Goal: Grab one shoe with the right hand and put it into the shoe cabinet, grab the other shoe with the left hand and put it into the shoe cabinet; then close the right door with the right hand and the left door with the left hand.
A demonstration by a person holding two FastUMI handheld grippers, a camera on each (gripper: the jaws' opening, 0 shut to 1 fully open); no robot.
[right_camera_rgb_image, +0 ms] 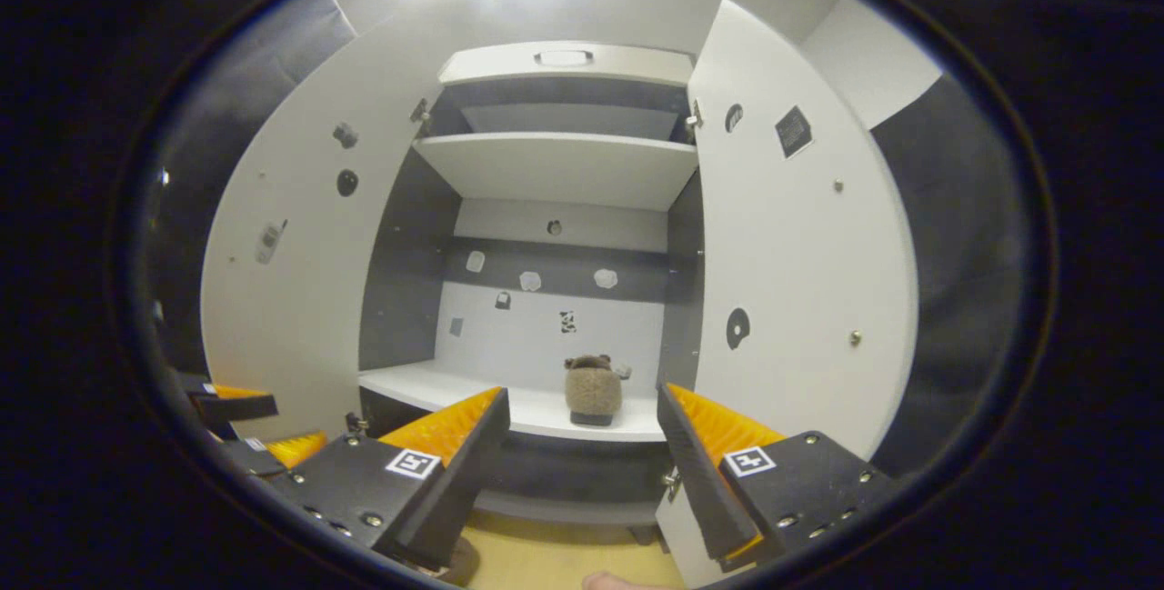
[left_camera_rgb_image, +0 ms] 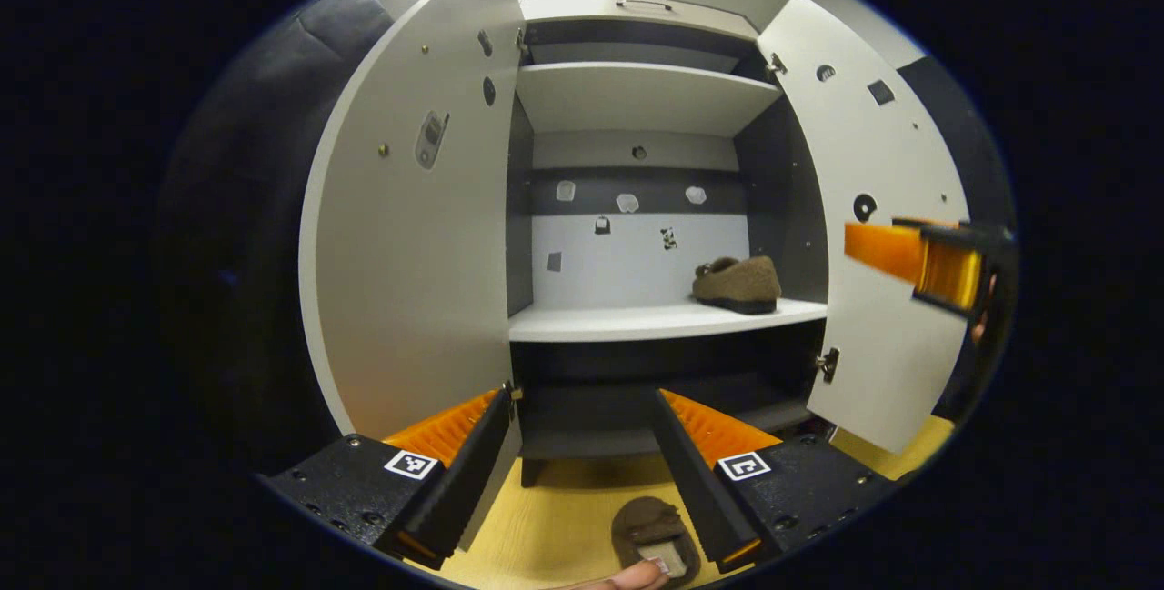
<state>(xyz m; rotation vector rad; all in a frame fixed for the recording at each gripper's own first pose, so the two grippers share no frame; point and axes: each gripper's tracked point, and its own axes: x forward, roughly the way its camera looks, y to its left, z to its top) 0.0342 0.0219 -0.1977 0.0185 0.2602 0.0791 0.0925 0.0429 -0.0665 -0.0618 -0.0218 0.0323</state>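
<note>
Facing cabinet: shoe cabinet (left_camera_rgb_image: 637,99) with both doors swung wide
Left gripper (left_camera_rgb_image: 582,408): fingers apart, holding nothing
Right gripper (right_camera_rgb_image: 582,404): fingers apart, holding nothing
Shoe on shelf (left_camera_rgb_image: 737,284): brown, on middle shelf (left_camera_rgb_image: 637,322), at 3 o'clock side
Shoe on floor (left_camera_rgb_image: 655,540): brown, on yellow floor (left_camera_rgb_image: 555,517), 6 o'clock in left gripper view, between the fingers
Left door (left_camera_rgb_image: 409,235): open
Right door (left_camera_rgb_image: 873,235): open

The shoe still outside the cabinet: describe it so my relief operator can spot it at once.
Start at the white shoe cabinet with both doors open. On the yellow floor in front of it, between the left gripper fingers, lies a brown fuzzy slipper. Its twin sits on the cabinet's lower shelf; this one is on the floor.
</note>
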